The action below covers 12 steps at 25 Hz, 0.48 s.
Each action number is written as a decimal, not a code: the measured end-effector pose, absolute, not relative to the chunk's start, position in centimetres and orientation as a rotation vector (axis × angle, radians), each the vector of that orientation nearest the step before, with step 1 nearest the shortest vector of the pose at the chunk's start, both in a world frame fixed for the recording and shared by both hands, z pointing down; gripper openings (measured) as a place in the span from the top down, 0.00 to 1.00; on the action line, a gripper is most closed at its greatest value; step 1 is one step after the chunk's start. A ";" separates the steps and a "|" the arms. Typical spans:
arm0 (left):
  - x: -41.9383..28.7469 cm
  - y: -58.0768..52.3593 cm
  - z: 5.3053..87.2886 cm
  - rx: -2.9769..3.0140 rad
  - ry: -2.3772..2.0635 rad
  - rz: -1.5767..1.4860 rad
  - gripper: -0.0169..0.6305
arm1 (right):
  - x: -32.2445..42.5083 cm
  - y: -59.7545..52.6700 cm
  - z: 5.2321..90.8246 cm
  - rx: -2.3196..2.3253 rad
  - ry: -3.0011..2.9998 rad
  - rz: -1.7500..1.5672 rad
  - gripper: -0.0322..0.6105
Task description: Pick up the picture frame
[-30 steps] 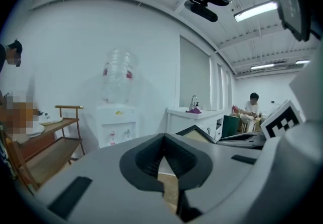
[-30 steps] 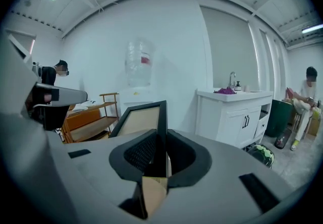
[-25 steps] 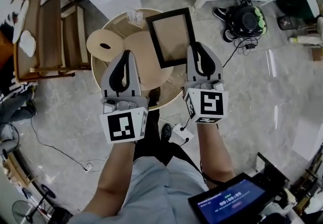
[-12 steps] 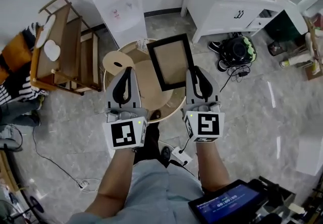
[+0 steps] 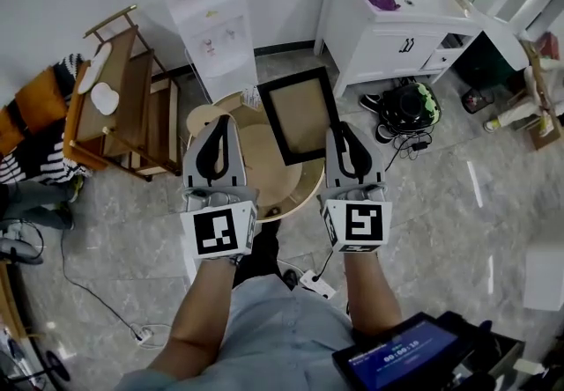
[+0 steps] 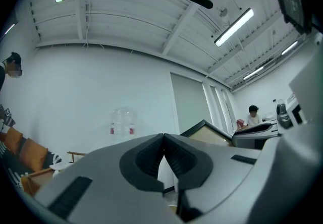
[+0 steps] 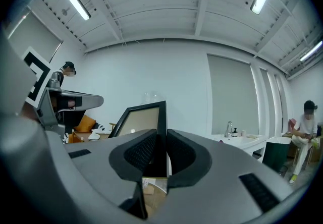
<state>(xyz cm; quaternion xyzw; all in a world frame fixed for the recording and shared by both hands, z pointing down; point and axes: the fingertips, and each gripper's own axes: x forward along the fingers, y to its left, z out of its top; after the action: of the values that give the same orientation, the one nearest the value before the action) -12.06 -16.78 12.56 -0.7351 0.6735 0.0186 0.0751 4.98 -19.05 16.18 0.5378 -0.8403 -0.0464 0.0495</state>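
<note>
Forearms reach forward side by side from the bottom of the head view, both held level and parallel over a round wooden surface (image 5: pixel 264 171). The left gripper (image 5: pixel 219 127) points ahead over the surface's middle. The right gripper (image 5: pixel 340 130) sits at its right rim.

Seen from the head, the picture frame (image 5: pixel 300 114) reads as a black rectangle around a flat tan panel. It lies over the surface's far right part, and its lower right edge meets the right gripper's tips. That view does not show how the jaws stand.

The right gripper view does: the grey jaws are clamped on the frame's thin black side rail, and their ribbed pads (image 7: pixel 142 150) press it from both sides. From there the frame rises upright out of the jaws, its tan panel turned to the left.

The left gripper view shows its jaws closed tip to tip with nothing between them. One black corner of the frame stands off to their right, apart from them.

Both jaw pairs are smooth, matte grey and broadly curved. A water dispenser (image 5: pixel 214 28) and a white cabinet (image 5: pixel 388 24) stand against the wall beyond the surface, on a grey tiled floor (image 5: pixel 458 178).
</note>
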 end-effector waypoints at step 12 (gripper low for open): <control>-10.8 -14.6 9.3 -2.171 1.967 0.091 0.96 | 6.1 -17.0 13.0 1.673 -2.576 -0.228 0.83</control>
<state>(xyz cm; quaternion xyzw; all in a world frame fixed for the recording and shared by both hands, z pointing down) -10.76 -14.59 9.32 -0.7365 0.6675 0.0308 0.1051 6.13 -17.04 13.02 0.5429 -0.8360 -0.0739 0.0305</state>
